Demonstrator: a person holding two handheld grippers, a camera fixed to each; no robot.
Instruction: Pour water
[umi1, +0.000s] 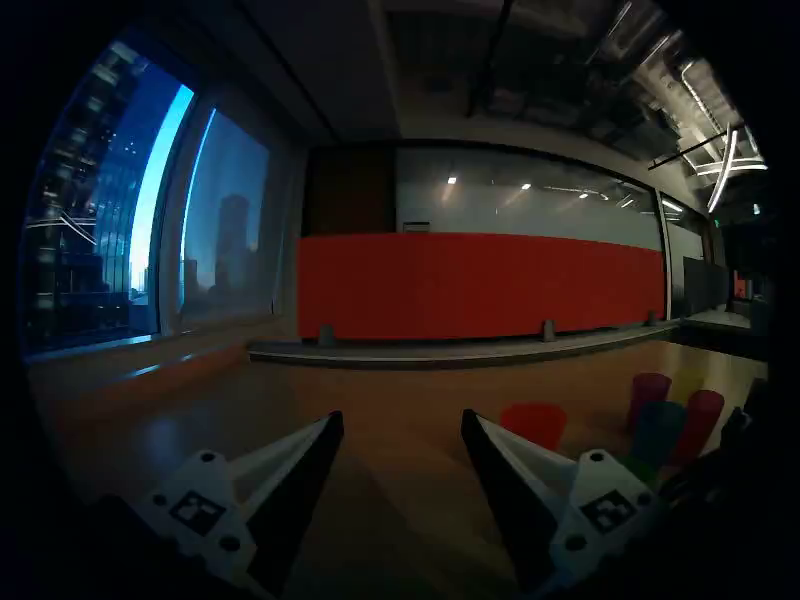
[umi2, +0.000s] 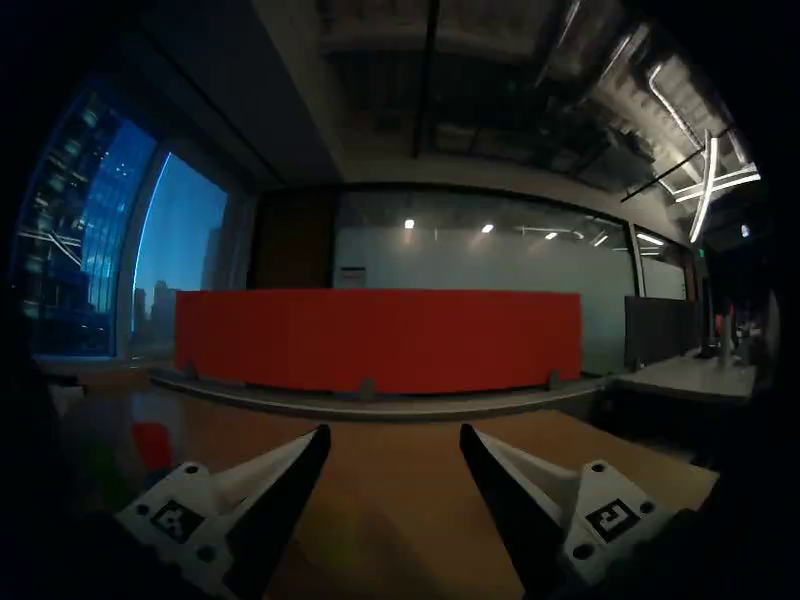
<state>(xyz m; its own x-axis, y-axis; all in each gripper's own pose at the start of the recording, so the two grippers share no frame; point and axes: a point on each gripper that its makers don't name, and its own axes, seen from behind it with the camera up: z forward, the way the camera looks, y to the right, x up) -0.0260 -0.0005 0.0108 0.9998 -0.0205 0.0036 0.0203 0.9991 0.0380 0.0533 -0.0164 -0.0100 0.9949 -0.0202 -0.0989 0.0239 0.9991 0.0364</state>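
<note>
The left claw (umi1: 401, 416) stood open above the long wooden table (umi1: 300, 385), its two fingers spread wide with nothing between them. The right claw (umi2: 393, 430) was open and empty as well.

The task's things sat to the right of the left claw, near it on the table. They formed a cluster of tumblers: an orange-red plastic cup (umi1: 535, 422) closest to the claw's right finger, then a magenta plastic cup (umi1: 650, 388), a teal plastic cup (umi1: 660, 430) and a dark red plastic cup (umi1: 705, 412) bunched together farther right. In the right gripper view a small red cup (umi2: 152, 445) showed low at the left edge.

These cups looked thin-walled and light, so likely slick, easy to squash and easy to knock over. A sensible hold would be across the middle of the wall, below the rim, with a gentle squeeze. Which of them held water, if any, could not be told in the dim light.

By count there were two claws and four cups plainly in the left gripper view — a yellowish shape behind them was too dim to name — and one cup in the right.
</note>
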